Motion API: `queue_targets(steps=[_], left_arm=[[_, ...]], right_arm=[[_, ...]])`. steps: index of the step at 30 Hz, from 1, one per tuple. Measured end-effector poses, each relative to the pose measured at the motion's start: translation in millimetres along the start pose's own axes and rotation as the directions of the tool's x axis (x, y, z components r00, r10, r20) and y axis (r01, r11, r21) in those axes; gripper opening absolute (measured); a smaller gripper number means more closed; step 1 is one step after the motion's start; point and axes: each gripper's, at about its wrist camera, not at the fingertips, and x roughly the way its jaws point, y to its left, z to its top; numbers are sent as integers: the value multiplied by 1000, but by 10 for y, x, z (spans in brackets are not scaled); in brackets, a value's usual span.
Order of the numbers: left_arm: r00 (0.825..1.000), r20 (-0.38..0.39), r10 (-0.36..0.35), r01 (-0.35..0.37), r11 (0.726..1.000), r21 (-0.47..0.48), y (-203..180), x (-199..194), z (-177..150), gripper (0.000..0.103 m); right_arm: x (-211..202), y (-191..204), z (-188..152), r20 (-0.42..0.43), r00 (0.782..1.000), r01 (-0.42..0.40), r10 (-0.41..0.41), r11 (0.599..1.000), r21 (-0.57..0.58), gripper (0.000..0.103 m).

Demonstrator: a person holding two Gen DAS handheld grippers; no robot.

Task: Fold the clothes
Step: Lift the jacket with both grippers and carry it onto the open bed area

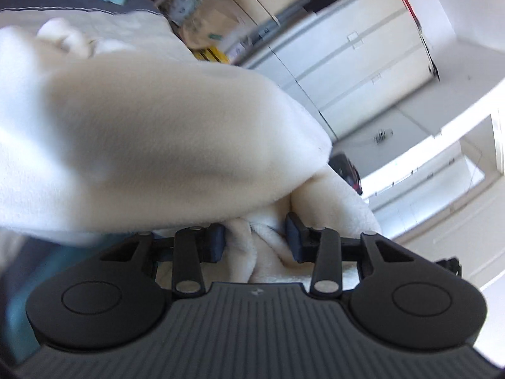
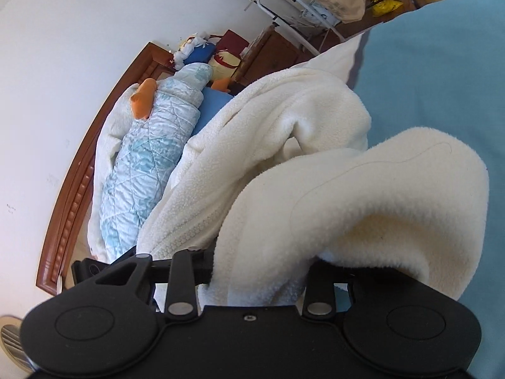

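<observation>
Both tools are gripping the same cream fleece garment (image 2: 284,132), which is lifted off the teal bed sheet (image 2: 442,63) rather than lying flat. In the left wrist view, the left tool (image 1: 255,237) has a bunched fold of the fleece between its two blue-padded fingers (image 1: 293,237); the pads press into the cloth from either side, so it reads as clenched on the garment, though a wide flap drapes over the left finger and blurs much of that view. In the right wrist view, the right tool (image 2: 262,271) is almost buried: thick fleece hangs over both fingers and runs down between them, so it appears to be grasping the garment, but the pads themselves are hidden and the exact bite cannot be seen. The rest of the garment trails away toward a rolled light-blue quilt (image 2: 157,145) and the wooden headboard (image 2: 72,189) by the wall. By the look of it, this is an early step, with the piece picked up and being sorted out before any clean fold is laid. The next move likely calls for spreading the two tools apart to pull the fleece taut, finding a straight edge or seam, then lowering it flat onto the sheet. The bulky, clinging pile may bunch and hide the edges.
</observation>
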Motion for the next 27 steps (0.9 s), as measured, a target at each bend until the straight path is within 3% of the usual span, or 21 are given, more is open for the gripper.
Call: queue_targets(steps=[6, 10, 13, 16, 21, 23, 25, 26, 27], left_arm=[[1000, 8, 30, -31, 995, 94, -798, -11, -449, 36], [999, 6, -39, 38, 987, 155, -1328, -26, -661, 36], [996, 11, -92, 88, 975, 205, -1749, -33, -775, 36], [994, 38, -104, 92, 965, 247, -2182, -77, -955, 36], [988, 80, -133, 94, 924, 370, -2918, 142, -1049, 36], [986, 92, -135, 84, 900, 428, -3215, 274, -1020, 36], [991, 84, -108, 55, 876, 479, -3528, 459, -934, 38], [994, 83, -78, 28, 872, 488, -3602, 632, -853, 39], [997, 74, -37, -3, 877, 481, -3598, 853, -758, 40]], right_arm=[[-885, -1, -220, 33, 999, -4, 5, 1000, -22, 40], [-1564, 130, -179, 105, 994, -1, 11, 995, -102, 40], [-2058, 255, -112, 191, 979, -48, 72, 990, -129, 40], [-2531, 299, -55, 257, 955, -122, 146, 987, -107, 40], [-3148, 516, 120, 361, 925, -40, 121, 974, -223, 40], [-3348, 508, 259, 415, 903, -20, 113, 975, -221, 40], [-3482, 412, 462, 505, 862, 45, 51, 983, -176, 40], [-3541, 358, 563, 551, 835, 91, 6, 985, -148, 43], [-3550, 273, 664, 611, 783, 224, -117, 969, -102, 45]])
